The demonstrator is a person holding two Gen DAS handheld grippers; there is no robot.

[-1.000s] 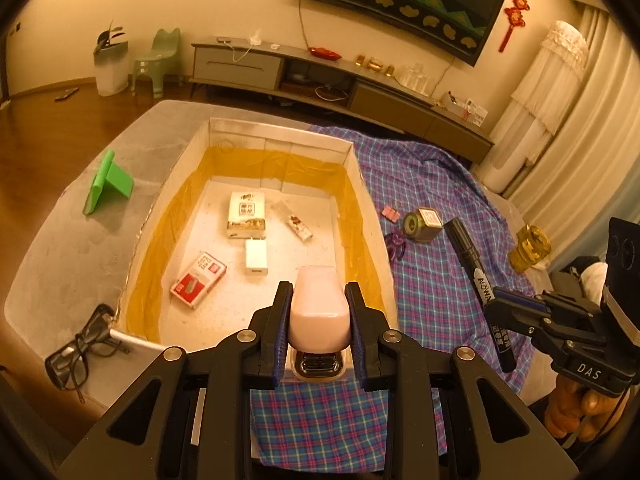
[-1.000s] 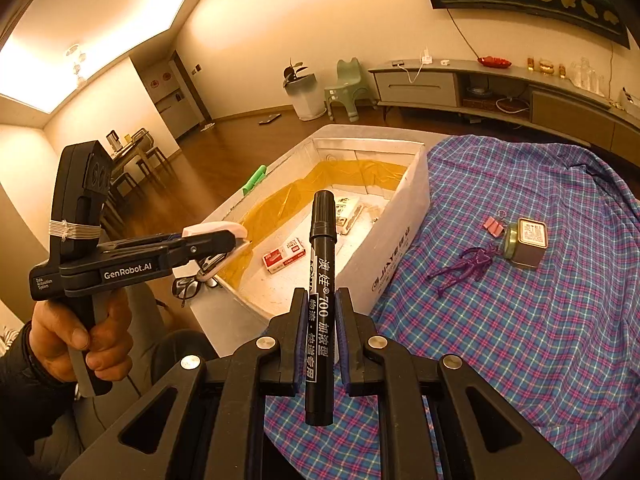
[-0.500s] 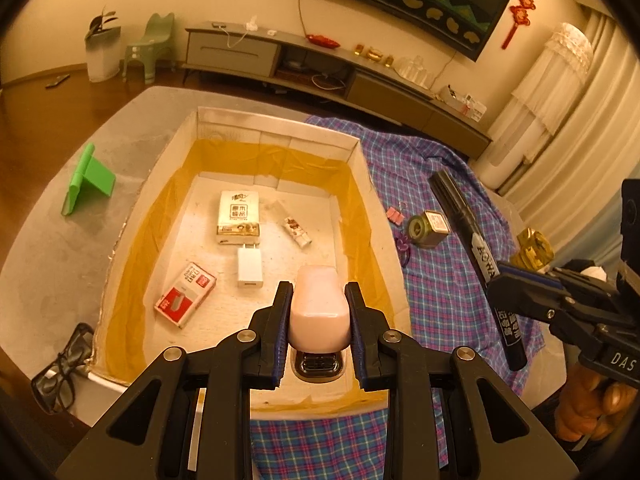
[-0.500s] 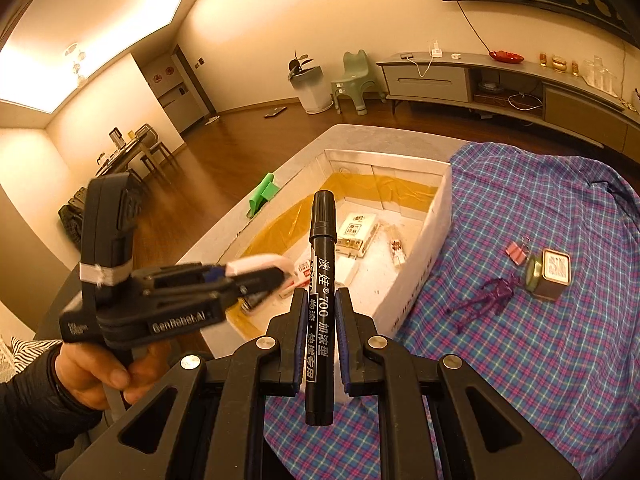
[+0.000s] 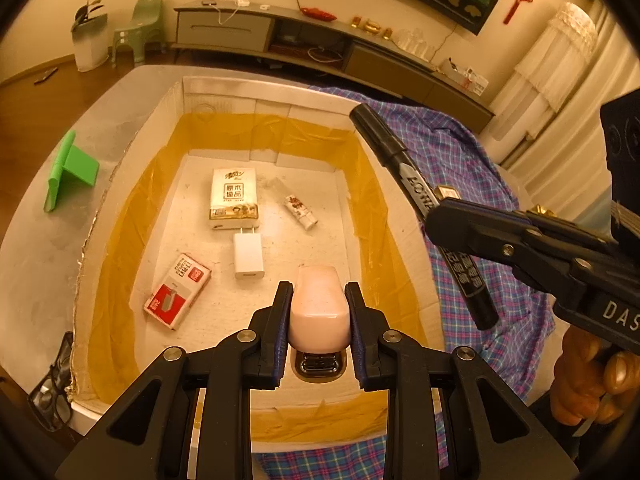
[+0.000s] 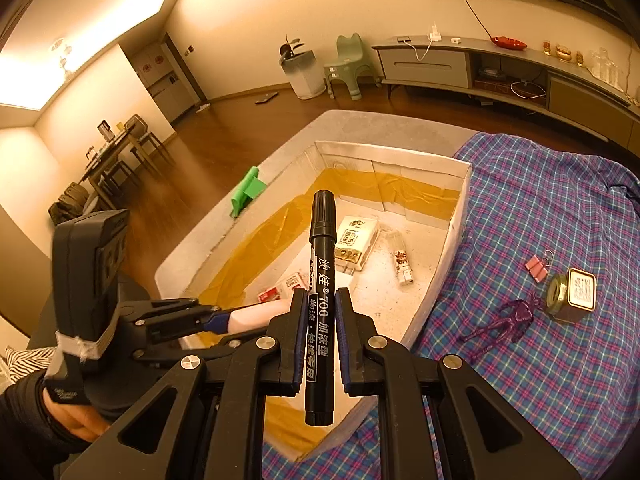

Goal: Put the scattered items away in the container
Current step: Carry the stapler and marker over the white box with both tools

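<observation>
My left gripper (image 5: 318, 308) is shut on a pink stapler (image 5: 318, 308) and holds it above the near end of the open cardboard box (image 5: 264, 98). My right gripper (image 6: 320, 312) is shut on a black marker (image 6: 320, 280) and holds it over the box's near right corner (image 6: 456, 232); the marker also shows in the left wrist view (image 5: 404, 176). Inside the box lie a tissue pack (image 5: 234, 192), a white charger (image 5: 248, 254), a red-and-white staple box (image 5: 178, 290) and a small tube (image 5: 301, 211).
On the plaid cloth (image 6: 560, 340) lie a small tin jar (image 6: 572, 294), pink binder clips (image 6: 538, 266) and a purple clip (image 6: 504, 320). A green stand (image 5: 70, 170) sits left of the box and black glasses (image 5: 52, 384) lie by its near left corner.
Both grippers have moved forward over the box with their items still held. The marker has swung in above the box's right wall.
</observation>
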